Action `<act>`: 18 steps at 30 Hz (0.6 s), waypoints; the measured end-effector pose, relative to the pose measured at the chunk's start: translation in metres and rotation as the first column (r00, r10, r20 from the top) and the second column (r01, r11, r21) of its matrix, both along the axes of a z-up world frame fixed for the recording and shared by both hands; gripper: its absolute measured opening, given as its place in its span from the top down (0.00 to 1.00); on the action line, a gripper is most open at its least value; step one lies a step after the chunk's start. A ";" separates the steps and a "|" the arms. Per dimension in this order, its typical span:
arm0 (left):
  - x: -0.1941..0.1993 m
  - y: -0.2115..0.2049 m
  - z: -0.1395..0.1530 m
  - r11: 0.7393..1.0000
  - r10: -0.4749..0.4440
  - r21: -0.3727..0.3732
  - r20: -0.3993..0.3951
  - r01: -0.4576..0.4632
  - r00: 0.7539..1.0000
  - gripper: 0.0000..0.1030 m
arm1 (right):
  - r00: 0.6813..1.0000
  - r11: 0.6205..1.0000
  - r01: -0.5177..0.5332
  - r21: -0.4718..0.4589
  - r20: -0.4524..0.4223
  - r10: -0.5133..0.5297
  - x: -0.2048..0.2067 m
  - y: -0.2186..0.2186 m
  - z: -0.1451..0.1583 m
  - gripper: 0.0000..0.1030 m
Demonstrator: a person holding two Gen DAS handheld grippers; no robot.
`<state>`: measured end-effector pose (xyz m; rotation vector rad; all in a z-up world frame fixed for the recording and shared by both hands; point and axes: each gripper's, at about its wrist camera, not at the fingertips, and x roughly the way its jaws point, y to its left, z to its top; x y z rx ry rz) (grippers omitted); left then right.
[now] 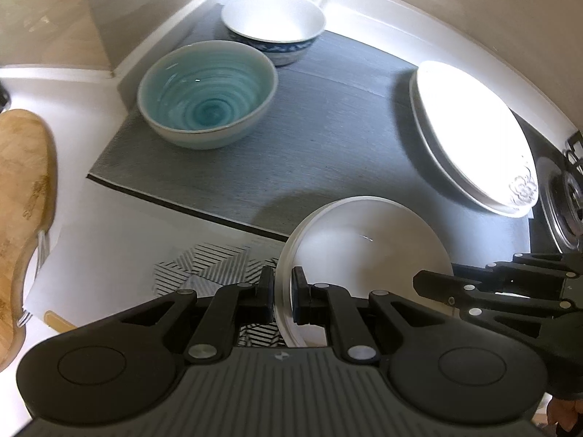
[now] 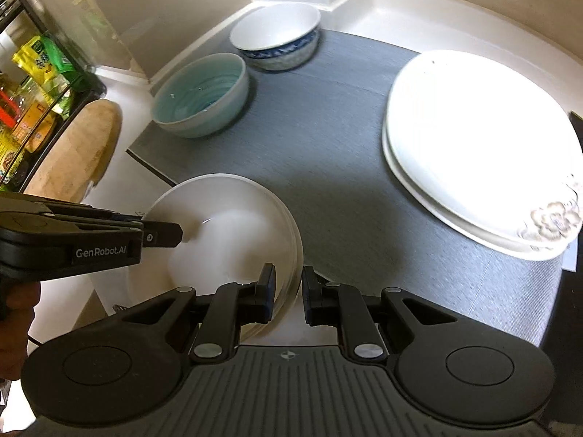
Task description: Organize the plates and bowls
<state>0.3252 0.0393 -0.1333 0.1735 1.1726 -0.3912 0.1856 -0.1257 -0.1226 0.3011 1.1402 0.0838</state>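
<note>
While the grey mat point(image 2: 328, 153) carries stacked white plates point(image 2: 470, 145) at its right edge and a teal bowl point(image 2: 202, 96) and blue-patterned bowl point(image 2: 278, 36) near its far-left corner, left gripper point(image 1: 282, 291) and right gripper point(image 2: 288, 287) each pinch the white plate stack point(image 2: 226, 225) over its near-left corner.

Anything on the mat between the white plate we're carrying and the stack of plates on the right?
No. In the right wrist view, only bare grey mat lies between the held white plate and the plate stack.
</note>
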 end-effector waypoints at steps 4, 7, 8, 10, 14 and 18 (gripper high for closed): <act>0.001 -0.004 -0.008 1.000 -0.008 0.000 -0.019 0.008 1.000 0.91 | 1.000 1.000 0.010 -0.005 -0.010 -0.011 -0.003 -0.005 -0.003 0.84; 0.000 -0.006 -0.013 1.000 -0.004 0.005 -0.028 0.004 1.000 0.91 | 1.000 1.000 0.013 -0.005 -0.019 -0.013 -0.004 -0.007 -0.007 0.84; -0.001 -0.005 -0.013 1.000 -0.004 0.007 -0.025 0.004 1.000 0.91 | 1.000 1.000 0.009 -0.007 -0.014 -0.009 -0.004 -0.007 -0.007 0.84; -0.001 -0.006 -0.014 1.000 -0.001 0.008 -0.027 0.001 1.000 0.91 | 1.000 1.000 0.002 -0.017 -0.010 -0.002 -0.004 -0.006 -0.007 0.84; -0.001 -0.006 -0.014 1.000 0.003 0.001 -0.025 -0.003 1.000 0.91 | 1.000 1.000 0.002 -0.018 -0.008 -0.002 -0.005 -0.008 -0.007 0.84; -0.002 0.000 -0.007 0.999 0.033 -0.017 -0.010 -0.033 0.999 0.52 | 1.000 1.000 0.022 0.008 -0.011 -0.022 -0.005 -0.009 -0.005 0.78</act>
